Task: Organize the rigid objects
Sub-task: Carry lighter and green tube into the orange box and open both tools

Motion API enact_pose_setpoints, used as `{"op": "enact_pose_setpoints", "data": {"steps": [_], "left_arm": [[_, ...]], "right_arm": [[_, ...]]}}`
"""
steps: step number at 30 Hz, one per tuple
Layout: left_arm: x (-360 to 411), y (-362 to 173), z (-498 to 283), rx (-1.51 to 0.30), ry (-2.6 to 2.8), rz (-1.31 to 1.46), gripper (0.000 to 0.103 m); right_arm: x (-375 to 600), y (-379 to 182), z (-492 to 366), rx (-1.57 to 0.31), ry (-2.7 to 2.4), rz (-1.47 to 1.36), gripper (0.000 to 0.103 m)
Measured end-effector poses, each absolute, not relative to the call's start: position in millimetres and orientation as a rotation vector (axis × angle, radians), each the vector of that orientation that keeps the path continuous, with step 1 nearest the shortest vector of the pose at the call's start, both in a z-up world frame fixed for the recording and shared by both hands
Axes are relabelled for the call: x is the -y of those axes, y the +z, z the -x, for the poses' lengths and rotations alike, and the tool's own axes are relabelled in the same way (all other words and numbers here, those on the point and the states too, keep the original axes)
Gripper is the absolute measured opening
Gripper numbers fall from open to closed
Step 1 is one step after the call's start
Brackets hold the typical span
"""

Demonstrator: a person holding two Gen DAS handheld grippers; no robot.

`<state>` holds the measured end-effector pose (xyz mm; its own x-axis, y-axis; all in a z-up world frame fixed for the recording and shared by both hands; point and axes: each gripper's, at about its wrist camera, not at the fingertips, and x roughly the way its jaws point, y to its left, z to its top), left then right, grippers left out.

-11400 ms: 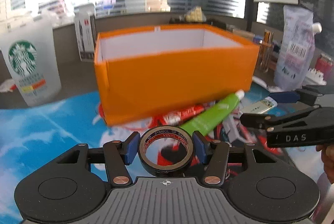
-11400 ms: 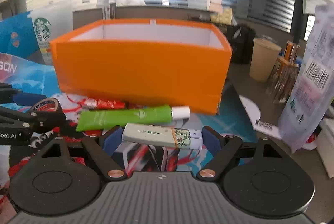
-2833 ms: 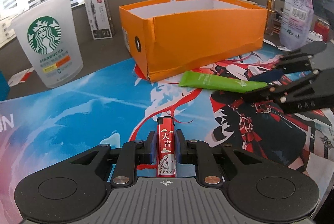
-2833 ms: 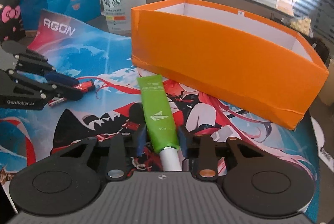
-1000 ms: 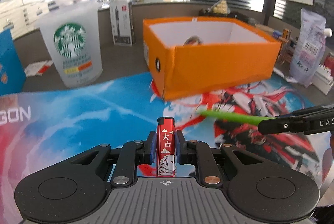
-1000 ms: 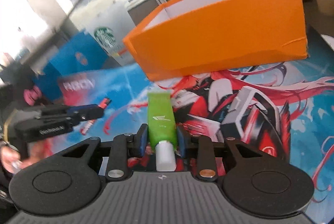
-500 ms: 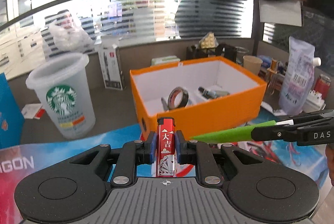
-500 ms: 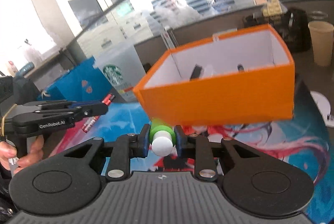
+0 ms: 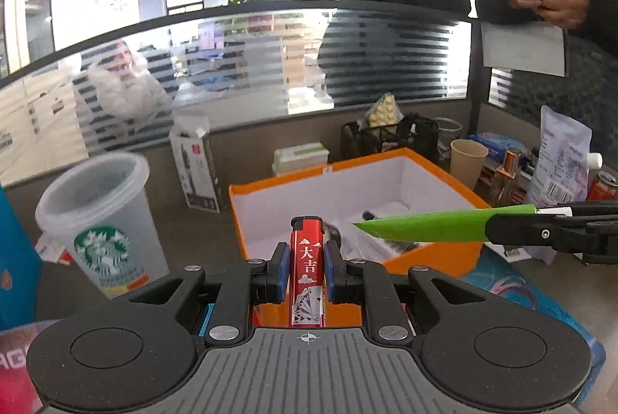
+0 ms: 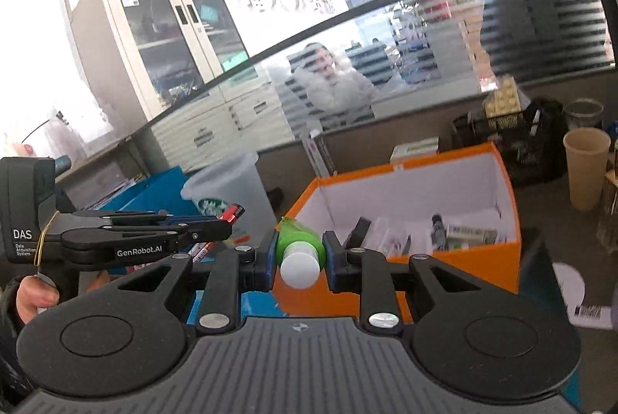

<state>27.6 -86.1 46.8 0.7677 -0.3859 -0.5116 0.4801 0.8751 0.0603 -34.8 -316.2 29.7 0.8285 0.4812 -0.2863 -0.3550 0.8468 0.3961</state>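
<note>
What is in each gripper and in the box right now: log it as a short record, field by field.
left gripper: shut on the red lighter, raised in front of the orange box
right gripper: shut on the green tube, white cap toward the camera
orange box: open top, white inside, on the printed mat
box contents: several small items, including a small carton; the rest too blurred to name
beside box: Starbucks cup

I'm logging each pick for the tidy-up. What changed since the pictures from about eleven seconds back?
The tape roll and white tube, gripped then, now lie in the orange box. The left hand-held gripper has taken the red lighter, and the right hand-held gripper the green tube; both are lifted off the mat toward the box. The Starbucks cup stays beside the box.
</note>
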Motion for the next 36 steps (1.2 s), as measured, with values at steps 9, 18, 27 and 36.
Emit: {"op": "enact_pose_setpoints", "data": {"steps": [9,18,27,36], "left_arm": [[106.9,52.9,-52.6,-0.507,-0.46,-0.189,0.017],[130.6,44.1,-90.9,-0.541,-0.433,-0.175,0.017],[155.6,23.5,-130.3,-0.597,-0.424,-0.179,0.017],[175.3,-2.6,-160.0,-0.645,-0.374,-0.188,0.017]], "right_arm": [[336.0,35.2,17.1,-0.358,0.413,-0.363,0.022],[355.7,21.3,-17.7,-0.384,0.369,-0.393,0.022],[365.9,2.6,-55.7,-0.429,0.344,-0.42,0.022],[360.3,-8.8,-93.9,-0.506,0.287,-0.332,0.022]]}}
